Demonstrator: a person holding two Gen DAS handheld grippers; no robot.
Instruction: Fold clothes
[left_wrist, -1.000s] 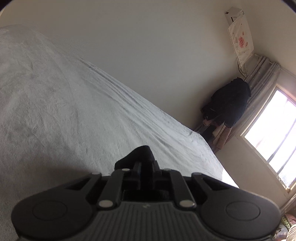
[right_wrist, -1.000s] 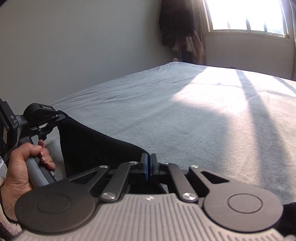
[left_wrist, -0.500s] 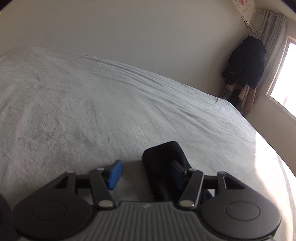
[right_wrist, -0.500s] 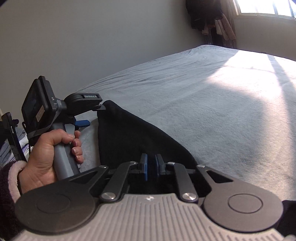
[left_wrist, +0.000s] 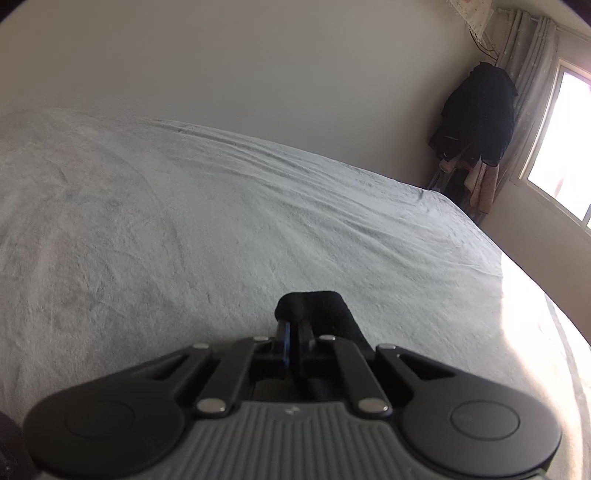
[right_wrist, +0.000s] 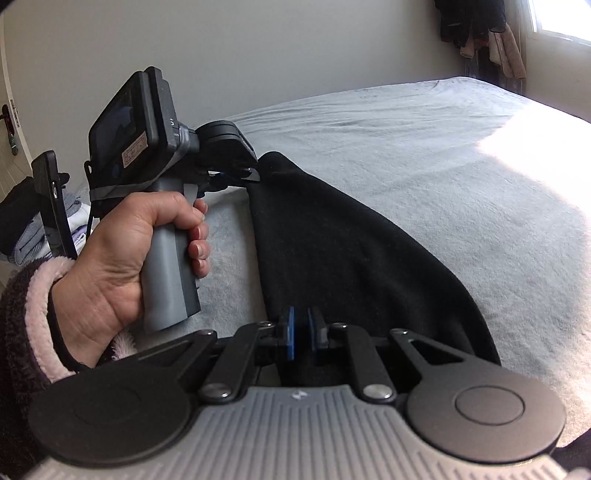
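Left wrist view: the left gripper (left_wrist: 291, 334) has its jaws closed on a corner of the black cloth (left_wrist: 317, 306), which bunches just past the blue pads above the grey bed (left_wrist: 184, 221). A dark jacket (left_wrist: 476, 114) hangs in the far corner by the window (left_wrist: 565, 136).

Right wrist view: the cloth (right_wrist: 351, 251) stretches over the bed's near edge between the 2 grippers. The right gripper (right_wrist: 300, 332) shows a narrow gap between its pads, seemingly pinching the cloth's edge. The left hand (right_wrist: 122, 240) grasps its handle.
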